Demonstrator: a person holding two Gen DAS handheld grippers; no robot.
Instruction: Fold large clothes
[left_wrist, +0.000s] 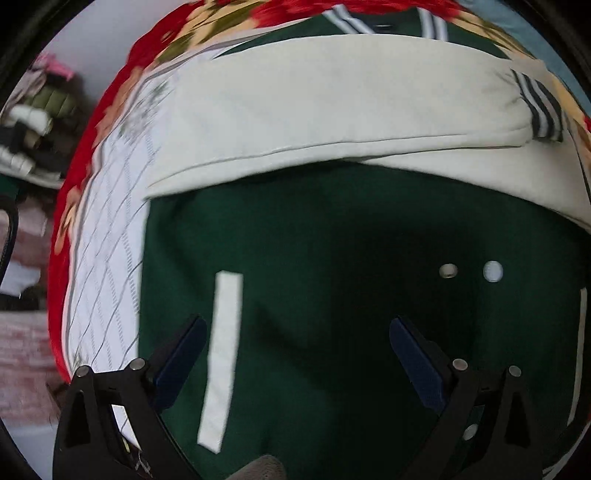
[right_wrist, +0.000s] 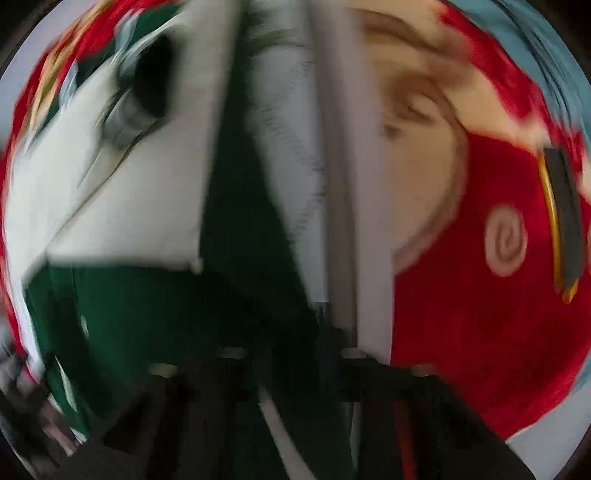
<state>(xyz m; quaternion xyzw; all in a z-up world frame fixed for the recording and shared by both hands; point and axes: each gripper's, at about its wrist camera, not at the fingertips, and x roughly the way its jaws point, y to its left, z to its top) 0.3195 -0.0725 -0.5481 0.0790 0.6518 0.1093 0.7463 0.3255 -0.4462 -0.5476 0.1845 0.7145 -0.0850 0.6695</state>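
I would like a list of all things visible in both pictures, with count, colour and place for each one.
jacket: one, dark green body, spread out flat under the left gripper.
sleeve: one, cream with striped cuff, folded across the jacket's upper part.
snaps: two, pale, on the green front at right.
pocket trim: one, white strip, on the green front at left.
blanket: one, red with cream flower pattern, beneath everything.
checked cloth: one, white with thin lines, left of the jacket.
clothes pile: one, mixed colours, far left background.
left gripper: black with blue pads, open, above the jacket.
right gripper: dark, too blurred; open or shut unclear.
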